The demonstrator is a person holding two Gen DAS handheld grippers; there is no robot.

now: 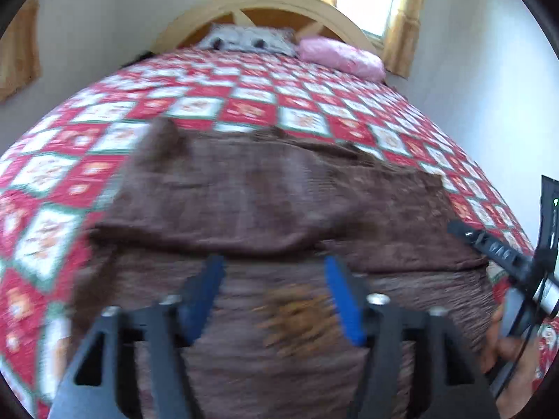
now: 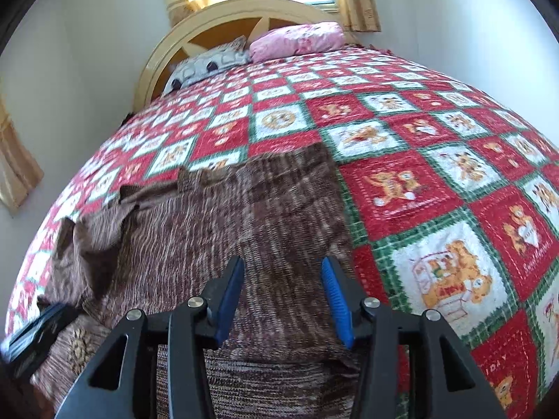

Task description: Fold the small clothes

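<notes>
Two views, both of your grippers over the same brown garment on the bed.

Left wrist view: your left gripper (image 1: pixel 274 272) has its jaws spread wide, nothing between them, blue pads (image 1: pixel 344 300) clear of the cloth. The brown garment (image 1: pixel 272 192) lies flat on the red and white quilt (image 1: pixel 195 104), one layer folded over another, fold edge running across just ahead of the fingertips. A tan print shows on the cloth between the fingers, blurred. Your right gripper (image 1: pixel 496 248) pokes in at the right edge; from this view you cannot tell how its jaws stand.

Right wrist view: your right gripper (image 2: pixel 283 272) also has its jaws apart, holding nothing, above the garment's (image 2: pixel 244 216) right side. The quilt (image 2: pixel 436 181) is bare to the right. A pink pillow (image 2: pixel 297 40) sits by the headboard (image 2: pixel 223 8).
</notes>
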